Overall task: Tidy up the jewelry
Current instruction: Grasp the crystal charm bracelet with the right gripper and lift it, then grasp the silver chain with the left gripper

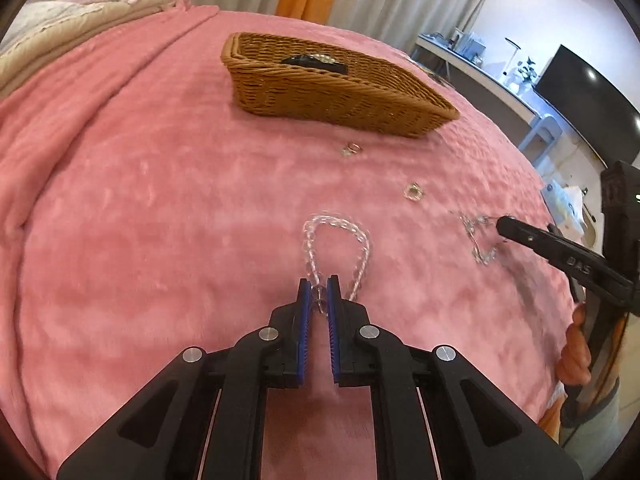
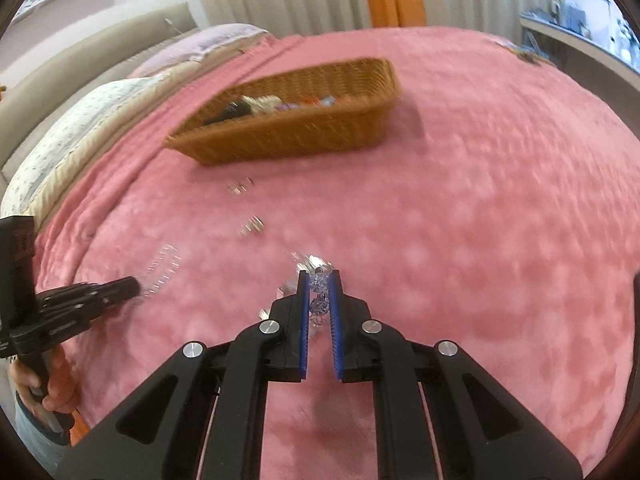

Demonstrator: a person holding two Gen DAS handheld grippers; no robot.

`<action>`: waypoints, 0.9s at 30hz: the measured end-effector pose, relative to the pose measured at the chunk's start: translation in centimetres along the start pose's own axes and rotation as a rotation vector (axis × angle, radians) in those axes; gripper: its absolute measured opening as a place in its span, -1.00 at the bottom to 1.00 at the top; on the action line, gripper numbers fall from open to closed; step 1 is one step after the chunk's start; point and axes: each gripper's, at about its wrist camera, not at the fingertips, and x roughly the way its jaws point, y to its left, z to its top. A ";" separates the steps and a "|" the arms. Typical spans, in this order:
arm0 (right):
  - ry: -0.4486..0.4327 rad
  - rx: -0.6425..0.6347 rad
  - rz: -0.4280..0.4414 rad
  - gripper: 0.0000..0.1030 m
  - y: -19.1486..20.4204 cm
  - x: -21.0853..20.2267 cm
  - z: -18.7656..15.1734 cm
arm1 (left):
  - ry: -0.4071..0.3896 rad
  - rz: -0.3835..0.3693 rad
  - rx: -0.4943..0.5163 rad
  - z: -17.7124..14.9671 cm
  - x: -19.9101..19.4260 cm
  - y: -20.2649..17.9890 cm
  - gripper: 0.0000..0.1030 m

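My left gripper [image 1: 319,289] has its jaws nearly closed on one end of a clear bead bracelet [image 1: 335,240], whose loop lies ahead of the fingertips on the pink blanket [image 1: 160,220] covering the bed. My right gripper [image 2: 319,285] is likewise pinched almost shut, on a sparkly chain [image 2: 318,280] with bluish stones caught between the blue pads; the rest of it trails off to the left of the fingertips.

The left view is the sharper one. It shows the right gripper [image 1: 505,225] from the side, its tip touching the silvery chain [image 1: 478,240] on the blanket, though from there I cannot tell how wide it stands. It also picks out two small rings: one [image 1: 351,149] just in front of the wicker basket [image 1: 340,92], another [image 1: 414,191] between basket and chain.

The right view is smeared, so both rings [image 2: 240,187] [image 2: 251,227] and the bracelet [image 2: 164,268] read as streaks. It does look further into the basket [image 2: 288,132], where a dark item and some pale and colourful pieces lie. It also catches the left gripper [image 2: 134,288] from the side.
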 end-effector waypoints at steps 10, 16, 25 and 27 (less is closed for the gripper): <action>0.043 0.012 -0.037 -0.61 -0.7 -0.4 -1.5 | -0.033 -0.001 -0.008 -1.1 -2.3 -0.1 -0.17; 0.003 -0.009 -0.073 0.08 -0.8 -1.4 -1.1 | -0.038 0.038 0.000 0.4 -1.5 -0.2 -0.14; 0.063 -0.070 -0.147 -0.15 0.4 1.7 -0.1 | 0.003 0.149 0.061 1.0 1.3 -1.1 -0.14; 0.060 -0.086 -0.159 -0.33 0.6 1.9 -0.1 | 0.004 0.170 0.082 1.0 1.6 -1.5 -0.16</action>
